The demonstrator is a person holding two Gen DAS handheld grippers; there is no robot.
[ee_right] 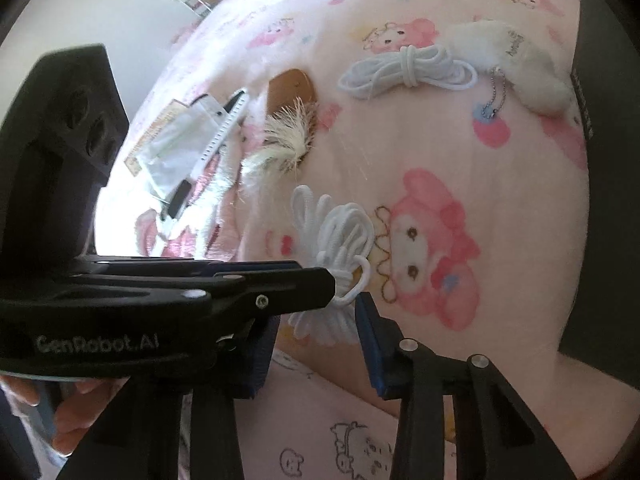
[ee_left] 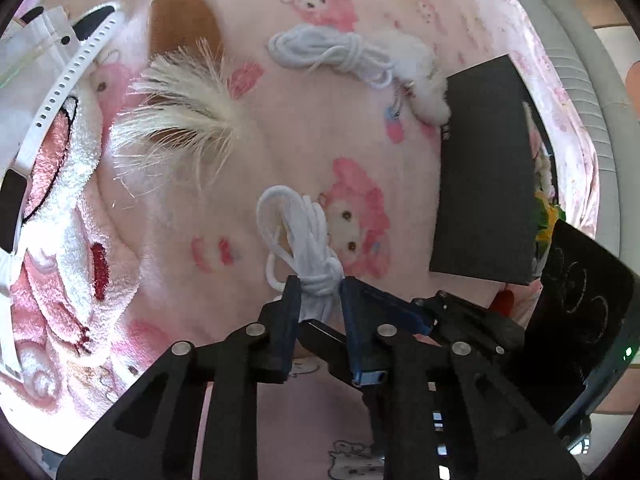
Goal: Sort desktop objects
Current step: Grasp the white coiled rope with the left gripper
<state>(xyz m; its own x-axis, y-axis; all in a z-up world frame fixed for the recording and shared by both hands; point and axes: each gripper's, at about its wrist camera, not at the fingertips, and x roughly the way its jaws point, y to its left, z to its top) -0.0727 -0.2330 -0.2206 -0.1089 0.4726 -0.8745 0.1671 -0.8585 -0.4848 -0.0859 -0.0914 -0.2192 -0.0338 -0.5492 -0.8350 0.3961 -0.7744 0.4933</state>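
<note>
The near white cord bundle sits mid-blanket, low centre in both views. The left hand-held gripper is clamped on its knotted end. The right hand-held gripper straddles the loose end, but I can't tell if its pads actually press. At 12 o'clock lies a second cord bundle; at 10 o'clock a white feather; at 3 o'clock a black box. All on the pink cartoon blanket.
</note>
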